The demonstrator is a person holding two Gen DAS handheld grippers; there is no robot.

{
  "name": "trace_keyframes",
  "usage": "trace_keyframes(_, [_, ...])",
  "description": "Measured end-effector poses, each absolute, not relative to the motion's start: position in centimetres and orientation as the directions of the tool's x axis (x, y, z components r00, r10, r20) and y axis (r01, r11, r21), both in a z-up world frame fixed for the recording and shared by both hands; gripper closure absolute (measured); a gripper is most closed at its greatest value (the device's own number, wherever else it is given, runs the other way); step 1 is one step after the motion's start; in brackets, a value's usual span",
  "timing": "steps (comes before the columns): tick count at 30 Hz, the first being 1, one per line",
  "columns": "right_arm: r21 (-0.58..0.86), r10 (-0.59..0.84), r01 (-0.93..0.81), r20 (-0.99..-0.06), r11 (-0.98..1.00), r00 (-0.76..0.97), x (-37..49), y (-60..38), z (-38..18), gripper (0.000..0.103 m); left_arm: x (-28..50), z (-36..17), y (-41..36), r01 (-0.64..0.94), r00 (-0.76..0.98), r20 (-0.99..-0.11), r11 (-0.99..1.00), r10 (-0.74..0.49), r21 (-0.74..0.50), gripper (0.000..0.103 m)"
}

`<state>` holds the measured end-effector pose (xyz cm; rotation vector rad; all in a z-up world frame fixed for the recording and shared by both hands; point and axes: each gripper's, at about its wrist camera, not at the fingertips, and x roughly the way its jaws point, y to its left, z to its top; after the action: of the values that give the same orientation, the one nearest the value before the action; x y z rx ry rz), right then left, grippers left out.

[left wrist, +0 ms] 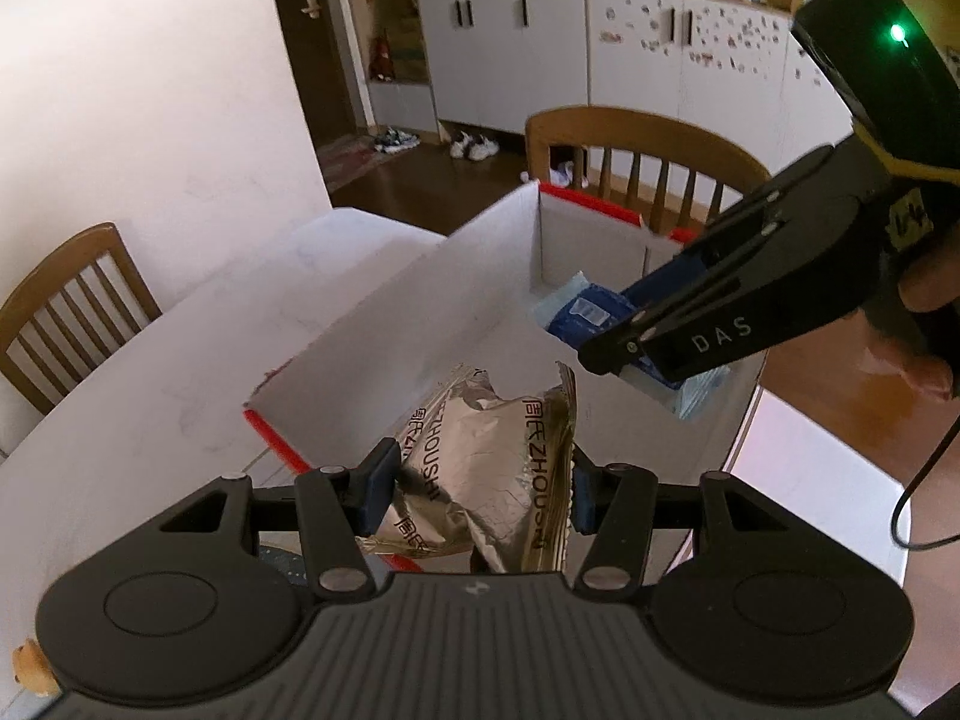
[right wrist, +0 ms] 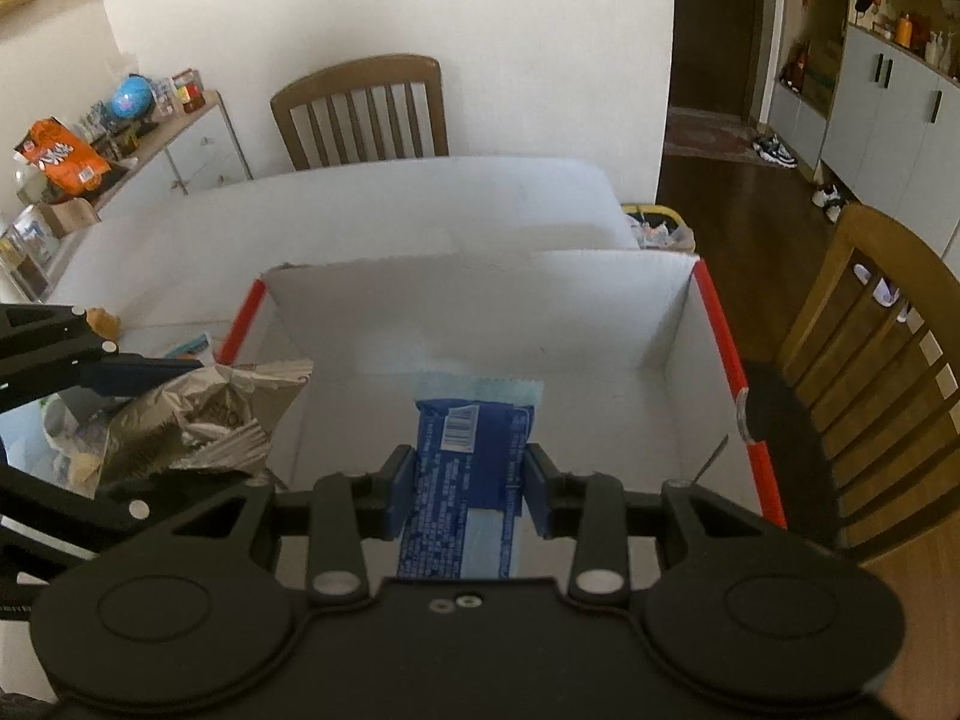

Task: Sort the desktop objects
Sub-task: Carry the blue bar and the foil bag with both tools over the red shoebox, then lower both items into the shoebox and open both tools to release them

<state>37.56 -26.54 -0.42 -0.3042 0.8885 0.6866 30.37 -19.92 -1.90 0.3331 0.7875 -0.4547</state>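
Closest to the lens in the left wrist view is the left gripper (left wrist: 483,483), at bottom centre of the frame. Its two blue pads press on both sides of a crumpled silver snack bag (left wrist: 498,468), so it is closed on the bag. Bag sits at the lower centre, over the near corner of the white cardboard box (left wrist: 420,306) w/ red edges, which stands on the white table (left wrist: 150,372).

At the right of that frame the right gripper (left wrist: 636,354) comes in from the upper right, pointing down-left into the box.

Right wrist view: the right gripper (right wrist: 470,492) is at the bottom centre, its pads tight on a blue snack packet (right wrist: 462,480). Packet is upright between the fingers, in the middle of the frame, above the box (right wrist: 480,306) floor. The left gripper w/ the silver bag (right wrist: 198,420) is at the centre left, at the left rim of the box.

Wooden chairs (right wrist: 363,114) stand behind the table, upper centre.
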Motion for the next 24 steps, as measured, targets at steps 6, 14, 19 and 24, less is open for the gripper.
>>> trace_keyframes(6, [0.029,0.397,-0.663,-0.820,0.748,0.412,38.6,-26.6,-1.8,0.066,31.5,-3.4,-21.4,0.553,0.575,-0.778,0.821,-0.253,0.142,0.049])
trace_keyframes(14, [-0.008,0.337,-0.659,-0.855,0.752,0.394,40.4,-26.5,-3.7,0.066,33.8,-5.0,-23.5,0.602,0.524,-0.822,0.780,-0.225,0.170,0.049])
trace_keyframes(19, [-0.029,0.302,-0.651,-0.870,0.758,0.390,41.6,-26.6,-4.7,0.066,34.9,-6.2,-24.3,0.643,0.473,-0.855,0.747,-0.214,0.169,0.049])
trace_keyframes(24, [-0.035,0.278,-0.654,-0.887,0.756,0.368,42.2,-26.7,-5.5,0.066,36.0,-7.0,-24.7,0.667,0.420,-0.884,0.731,-0.204,0.147,0.049])
